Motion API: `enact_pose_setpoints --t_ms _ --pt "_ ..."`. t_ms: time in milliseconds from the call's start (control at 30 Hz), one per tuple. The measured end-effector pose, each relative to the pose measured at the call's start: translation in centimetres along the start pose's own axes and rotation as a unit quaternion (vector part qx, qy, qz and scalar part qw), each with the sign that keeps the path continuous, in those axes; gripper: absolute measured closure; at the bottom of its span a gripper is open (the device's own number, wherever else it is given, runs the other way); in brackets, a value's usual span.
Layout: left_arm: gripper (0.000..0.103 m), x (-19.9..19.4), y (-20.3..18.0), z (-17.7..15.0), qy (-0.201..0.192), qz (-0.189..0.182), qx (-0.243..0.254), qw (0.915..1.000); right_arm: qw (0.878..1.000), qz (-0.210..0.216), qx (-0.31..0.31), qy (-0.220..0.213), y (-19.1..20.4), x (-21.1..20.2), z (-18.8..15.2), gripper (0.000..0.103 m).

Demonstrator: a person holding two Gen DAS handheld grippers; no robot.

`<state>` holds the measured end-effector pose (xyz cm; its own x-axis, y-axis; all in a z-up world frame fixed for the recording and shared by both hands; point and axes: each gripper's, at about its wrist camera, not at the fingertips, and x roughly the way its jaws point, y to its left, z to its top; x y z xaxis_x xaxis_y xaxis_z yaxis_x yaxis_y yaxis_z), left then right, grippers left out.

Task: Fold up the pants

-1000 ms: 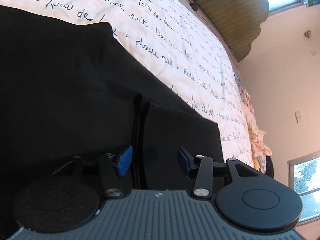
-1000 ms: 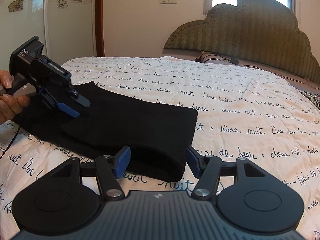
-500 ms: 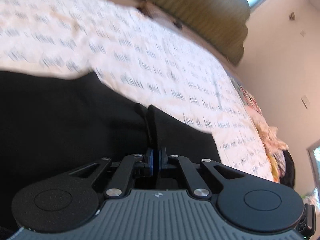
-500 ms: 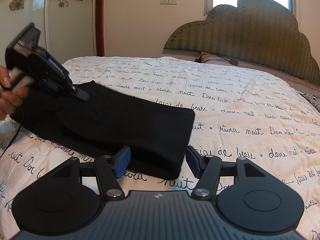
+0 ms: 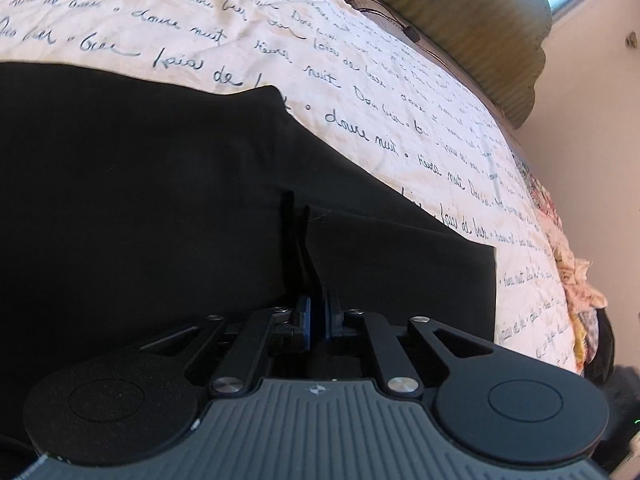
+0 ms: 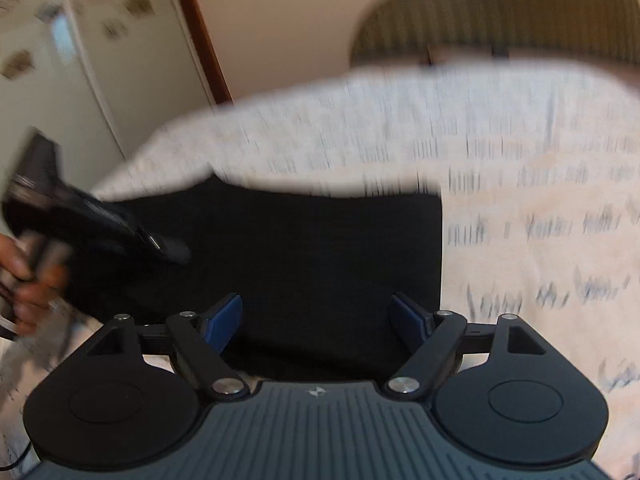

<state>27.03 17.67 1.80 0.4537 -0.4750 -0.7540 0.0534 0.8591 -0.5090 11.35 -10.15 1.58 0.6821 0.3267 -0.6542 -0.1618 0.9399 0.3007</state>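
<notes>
Black pants point(image 5: 160, 208) lie folded on a cream bedspread with blue script point(image 5: 400, 92). In the left wrist view my left gripper point(image 5: 317, 318) is shut on a raised ridge of the pants' cloth, its blue pads pressed together. In the right wrist view, which is motion-blurred, my right gripper point(image 6: 318, 318) is open with its blue pads wide apart, just above the near edge of the pants point(image 6: 320, 248). The left gripper point(image 6: 96, 216) shows there at the left, held by a hand over the pants' left end.
A padded olive headboard point(image 5: 460, 12) stands at the far end of the bed. A door and a wardrobe point(image 6: 80, 60) are at the left behind the bed. Crumpled patterned cloth point(image 5: 576, 280) lies at the bed's right edge.
My left gripper shut on a fold of the pants and has held it since. My right gripper dipped and moved forward over the pants' near edge, still open.
</notes>
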Motion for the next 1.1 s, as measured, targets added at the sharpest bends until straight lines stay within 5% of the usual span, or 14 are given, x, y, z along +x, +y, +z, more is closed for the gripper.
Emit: enact_pose_setpoints --t_ms 200,367,567,633,733,900,967,1033,1100 --pt "0.094 -4.3 -1.4 -0.2 -0.068 0.019 0.029 0.9971 0.999 0.017 0.006 -0.041 -0.2 -3.0 1.5 0.022" --pt "0.090 -6.1 -5.9 -2.2 -0.133 -0.017 0.089 0.9870 0.987 0.073 0.125 -0.072 -3.8 -2.3 6.8 0.022" --pt "0.078 0.7 -8.0 -5.2 -0.075 0.025 0.109 0.9909 0.966 0.103 0.238 0.014 -6.7 5.6 10.3 0.022" --pt "0.074 1.5 -6.3 -5.8 -0.065 0.020 0.082 0.9943 0.967 0.078 0.235 0.052 -7.3 7.6 9.6 0.023" --pt "0.073 1.1 -3.8 -6.3 -0.081 -0.017 0.048 0.9954 0.967 0.091 0.232 0.044 -8.0 7.7 9.1 0.025" --pt "0.076 -1.4 -2.8 -6.9 -0.104 -0.024 0.003 0.9943 0.984 0.043 0.166 0.041 -5.7 7.3 9.7 0.026" --pt "0.056 -4.4 -1.9 -8.1 -0.150 -0.020 -0.018 0.9883 0.990 0.017 0.139 0.017 -4.0 5.7 9.5 0.025" --pt "0.040 -8.5 -0.1 -9.9 -0.217 -0.022 -0.042 0.9751 0.995 0.036 0.093 -0.013 -1.6 3.7 9.0 0.024" --pt "0.033 -12.2 2.5 -11.7 -0.274 0.002 -0.074 0.9590 0.998 0.047 0.035 -0.036 1.4 2.3 8.1 0.024"
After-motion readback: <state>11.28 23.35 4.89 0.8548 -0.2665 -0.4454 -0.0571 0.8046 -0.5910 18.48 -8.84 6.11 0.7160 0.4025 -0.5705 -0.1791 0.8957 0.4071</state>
